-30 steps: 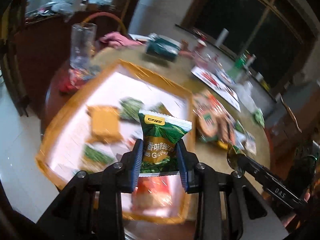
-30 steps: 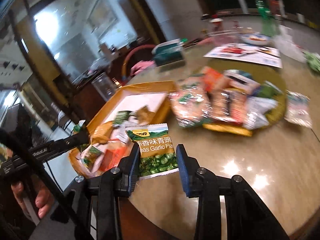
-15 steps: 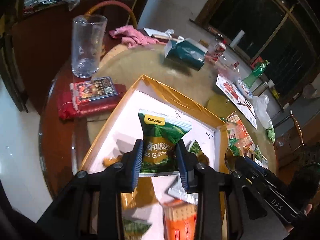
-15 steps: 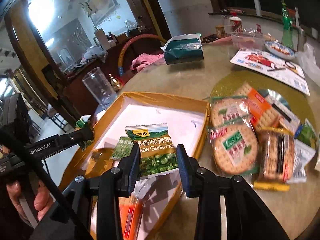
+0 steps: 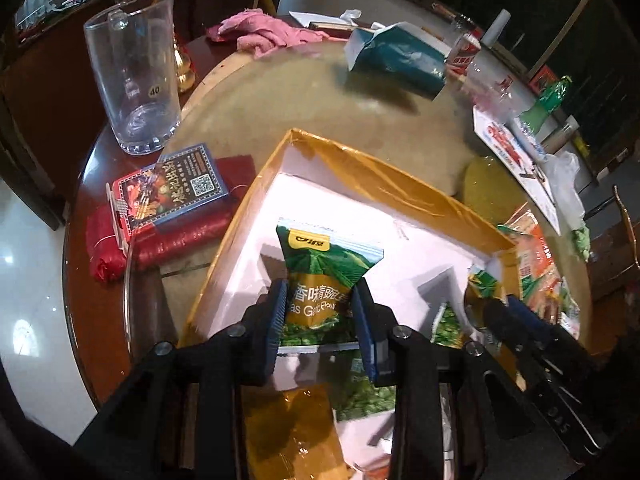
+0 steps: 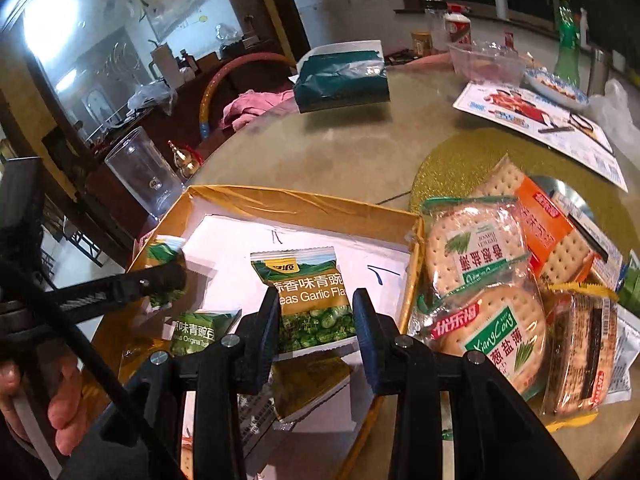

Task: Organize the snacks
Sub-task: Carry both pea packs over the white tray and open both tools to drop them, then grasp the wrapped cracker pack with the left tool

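Observation:
My left gripper (image 5: pixel 320 320) is shut on a green pea packet (image 5: pixel 320 276) and holds it upright over the white-lined yellow box (image 5: pixel 380 176). My right gripper (image 6: pixel 316 320) is shut on another green garlic pea packet (image 6: pixel 308 292) over the same box (image 6: pixel 296 204). The left gripper also shows in the right wrist view (image 6: pixel 168 280), the right one in the left wrist view (image 5: pixel 492 304). More pea packets (image 6: pixel 196 332) lie in the box. Round cracker packs (image 6: pixel 488 320) and other snacks are piled on a gold mat (image 6: pixel 460 164) to the right.
A tall clear glass (image 5: pixel 136 72), a card box on a red roll (image 5: pixel 172 192), a teal tissue pack (image 5: pixel 396 56), a pink cloth (image 5: pixel 264 32), a leaflet (image 6: pixel 536 120) and bottles stand around the round table. The table edge lies left of the box.
Both grippers have moved further over the box with their packets, toward its far end. The left wrist view has closed in on the box's far corner.

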